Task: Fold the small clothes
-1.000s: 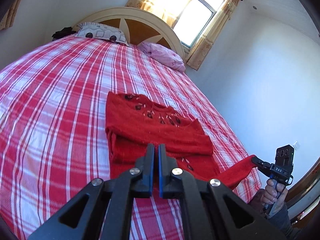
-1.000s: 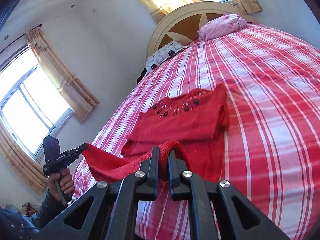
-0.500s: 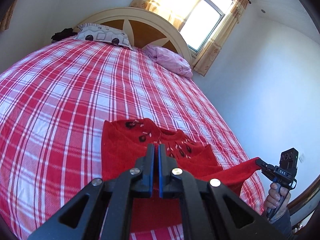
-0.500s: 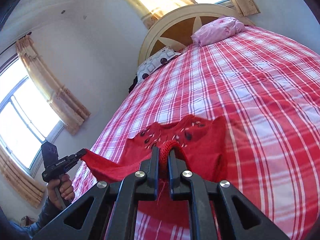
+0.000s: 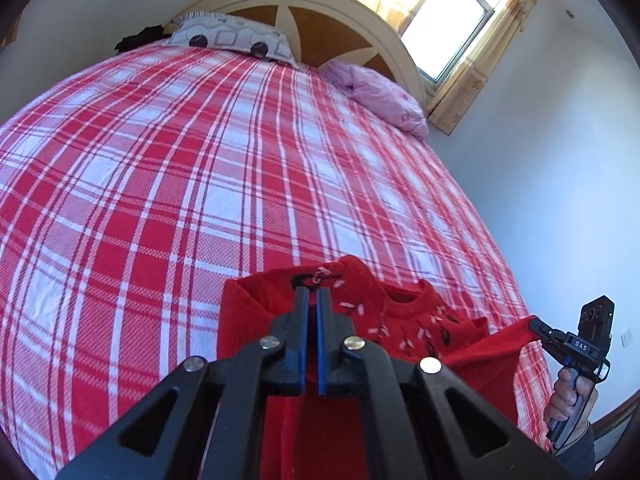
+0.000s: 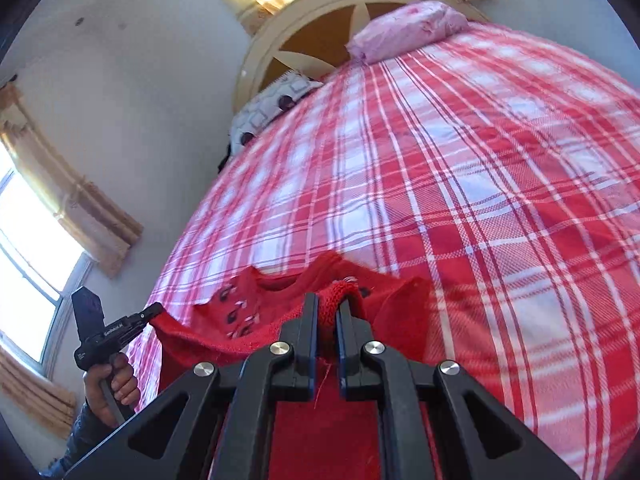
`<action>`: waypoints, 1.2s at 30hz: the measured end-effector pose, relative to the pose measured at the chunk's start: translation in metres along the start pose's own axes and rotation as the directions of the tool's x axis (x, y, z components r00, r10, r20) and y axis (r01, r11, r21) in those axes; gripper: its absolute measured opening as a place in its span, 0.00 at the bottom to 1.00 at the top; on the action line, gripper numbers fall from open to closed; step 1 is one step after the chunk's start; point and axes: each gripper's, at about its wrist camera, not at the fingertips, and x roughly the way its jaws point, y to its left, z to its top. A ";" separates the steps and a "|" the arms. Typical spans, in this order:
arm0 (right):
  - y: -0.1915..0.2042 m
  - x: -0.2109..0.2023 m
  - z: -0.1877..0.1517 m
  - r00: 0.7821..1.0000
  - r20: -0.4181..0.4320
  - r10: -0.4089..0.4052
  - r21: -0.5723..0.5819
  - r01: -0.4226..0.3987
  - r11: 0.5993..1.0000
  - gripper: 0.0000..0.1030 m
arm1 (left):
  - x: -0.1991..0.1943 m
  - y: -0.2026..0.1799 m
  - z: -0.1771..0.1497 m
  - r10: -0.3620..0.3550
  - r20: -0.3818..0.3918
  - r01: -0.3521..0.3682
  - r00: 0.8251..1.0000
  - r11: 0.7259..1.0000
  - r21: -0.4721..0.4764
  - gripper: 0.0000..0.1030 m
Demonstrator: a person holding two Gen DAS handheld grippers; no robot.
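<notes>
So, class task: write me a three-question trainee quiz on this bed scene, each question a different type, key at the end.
1. True or false: the red sweater lies flat, untouched, on the plaid bedspread.
2. What does the right hand-held gripper clamp?
A. pink pillow
B. sweater edge
C. curtain
3. Fill in: the left hand-held gripper is ____ on the sweater.

Key: 1 false; 2 B; 3 shut.
</notes>
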 end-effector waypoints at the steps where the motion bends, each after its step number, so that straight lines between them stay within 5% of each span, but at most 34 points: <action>1: -0.006 0.011 0.003 1.000 -0.018 0.004 0.015 -0.003 1.000 0.07 | 0.006 0.002 0.001 0.006 -0.007 -0.006 1.000 1.000 -0.005 0.03; 10: -0.055 0.070 0.026 0.998 -0.047 0.045 0.233 -0.033 0.972 0.12 | 0.048 0.024 0.018 0.072 -0.019 -0.073 0.997 0.995 -0.066 0.03; 12: -0.046 0.067 0.025 0.999 -0.044 -0.028 0.186 0.036 0.982 0.67 | 0.042 0.026 0.016 0.060 -0.001 -0.059 0.998 0.996 -0.073 0.03; 13: -0.041 0.063 0.023 0.998 -0.030 -0.046 0.154 0.050 0.987 0.74 | 0.040 0.024 0.014 0.060 0.003 -0.060 0.998 0.996 -0.060 0.08; 14: -0.035 0.058 0.020 0.999 -0.010 -0.053 0.111 0.054 0.992 0.75 | 0.038 0.020 0.010 0.076 0.001 -0.076 0.997 0.997 -0.026 0.14; 16: -0.025 0.051 0.016 0.996 0.007 -0.094 0.022 0.094 0.995 0.75 | 0.033 0.012 0.001 0.107 -0.017 -0.106 0.994 0.993 0.053 0.47; 18: -0.015 0.043 0.011 0.991 0.040 -0.128 -0.054 0.130 0.990 0.75 | 0.028 0.006 -0.005 0.116 0.003 -0.116 0.993 0.987 0.108 0.55; 25: -0.002 0.051 0.003 0.978 0.032 -0.207 -0.154 0.210 0.966 0.75 | 0.035 -0.005 -0.006 0.140 -0.005 -0.136 0.990 0.969 0.205 0.53; 28: -0.001 0.057 0.002 0.974 0.016 -0.224 -0.184 0.223 0.957 0.75 | 0.041 -0.010 -0.007 0.156 -0.027 -0.145 0.987 0.959 0.245 0.34; 36: -0.010 0.074 0.006 0.965 -0.032 -0.262 -0.207 0.250 0.946 0.66 | 0.051 -0.007 -0.016 0.168 -0.068 -0.144 0.983 0.952 0.269 0.34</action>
